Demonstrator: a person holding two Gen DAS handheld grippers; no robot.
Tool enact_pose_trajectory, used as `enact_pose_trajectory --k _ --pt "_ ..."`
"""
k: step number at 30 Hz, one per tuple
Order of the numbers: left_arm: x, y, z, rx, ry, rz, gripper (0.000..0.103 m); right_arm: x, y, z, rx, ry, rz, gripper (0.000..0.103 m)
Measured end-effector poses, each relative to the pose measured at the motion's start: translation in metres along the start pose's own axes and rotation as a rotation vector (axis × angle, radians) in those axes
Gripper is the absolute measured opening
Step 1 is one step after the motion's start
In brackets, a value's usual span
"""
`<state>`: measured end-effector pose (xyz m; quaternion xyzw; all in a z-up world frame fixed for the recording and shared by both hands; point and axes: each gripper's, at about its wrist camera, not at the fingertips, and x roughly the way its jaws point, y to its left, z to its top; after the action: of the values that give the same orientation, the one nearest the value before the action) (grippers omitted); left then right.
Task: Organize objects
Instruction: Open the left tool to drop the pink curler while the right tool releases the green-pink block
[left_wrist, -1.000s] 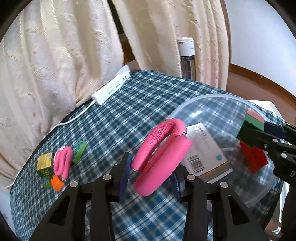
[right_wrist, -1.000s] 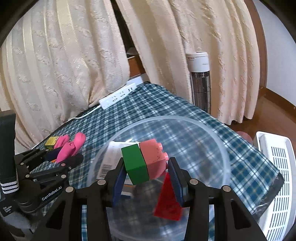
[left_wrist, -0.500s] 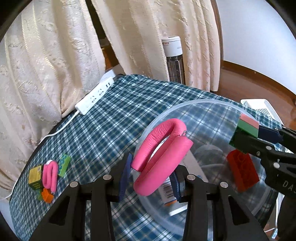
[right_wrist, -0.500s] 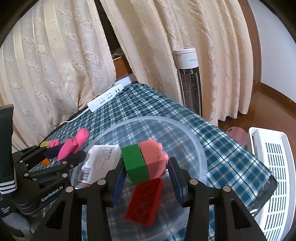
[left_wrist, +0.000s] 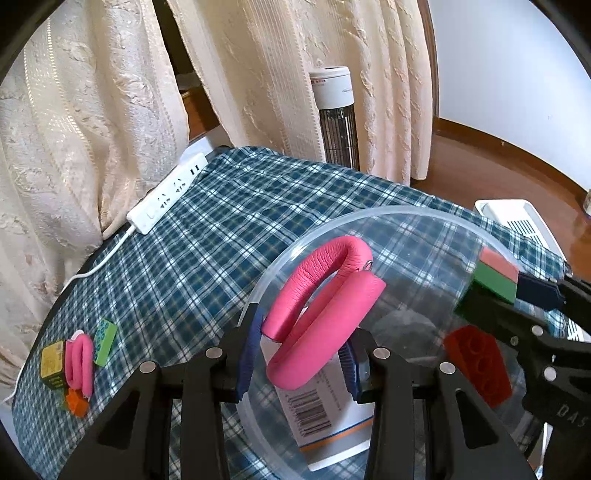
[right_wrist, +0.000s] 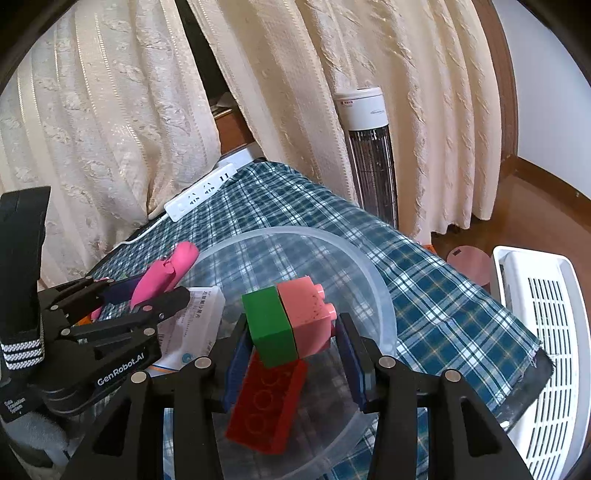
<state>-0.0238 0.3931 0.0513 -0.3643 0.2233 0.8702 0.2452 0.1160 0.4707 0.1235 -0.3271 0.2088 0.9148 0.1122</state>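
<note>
My left gripper (left_wrist: 301, 352) is shut on a pink padded loop (left_wrist: 321, 314) and holds it over the near-left rim of a clear plastic bowl (left_wrist: 413, 218). Inside the bowl lie a white box with a barcode (left_wrist: 325, 417) and a red brick (left_wrist: 478, 363). My right gripper (right_wrist: 291, 349) is shut on a joined green and pink brick (right_wrist: 290, 325), held above the red brick (right_wrist: 267, 402) in the bowl (right_wrist: 380, 295). The left gripper (right_wrist: 162, 295) with its pink loop shows at the left of the right wrist view.
The table wears a blue checked cloth (left_wrist: 229, 229). At its left lie a second pink loop (left_wrist: 79, 363), a yellow block (left_wrist: 51, 363), a green brick (left_wrist: 105, 341) and an orange piece (left_wrist: 75, 402). A white power strip (left_wrist: 168, 194) lies by the curtains. A tower heater (right_wrist: 371, 155) and white basket (right_wrist: 539, 332) stand beyond.
The left gripper carried the pink loop to the right, from outside the bowl to over its rim. The right gripper shifted slightly with its brick; the red brick now shows directly beneath it.
</note>
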Motion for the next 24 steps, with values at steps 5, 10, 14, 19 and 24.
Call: enact_pose_trajectory --k 5,10,14,19,24 --pt "0.002 0.000 0.002 -0.013 0.011 -0.030 0.054 0.000 0.001 -0.001 0.001 0.000 0.004 0.048" --pt "-0.005 -0.001 0.003 -0.019 -0.010 -0.039 0.066 -0.002 0.001 -0.003 0.006 -0.007 -0.001 0.048" --pt "-0.008 -0.002 0.003 -0.018 -0.017 -0.037 0.069 -0.006 0.001 -0.002 0.008 -0.017 -0.014 0.049" --pt "-0.014 -0.001 0.003 -0.017 -0.028 -0.027 0.069 -0.011 0.003 -0.002 0.011 -0.026 -0.014 0.049" --pt "-0.020 0.002 0.001 -0.021 -0.038 -0.022 0.071 -0.012 0.006 -0.002 0.007 -0.028 -0.014 0.049"
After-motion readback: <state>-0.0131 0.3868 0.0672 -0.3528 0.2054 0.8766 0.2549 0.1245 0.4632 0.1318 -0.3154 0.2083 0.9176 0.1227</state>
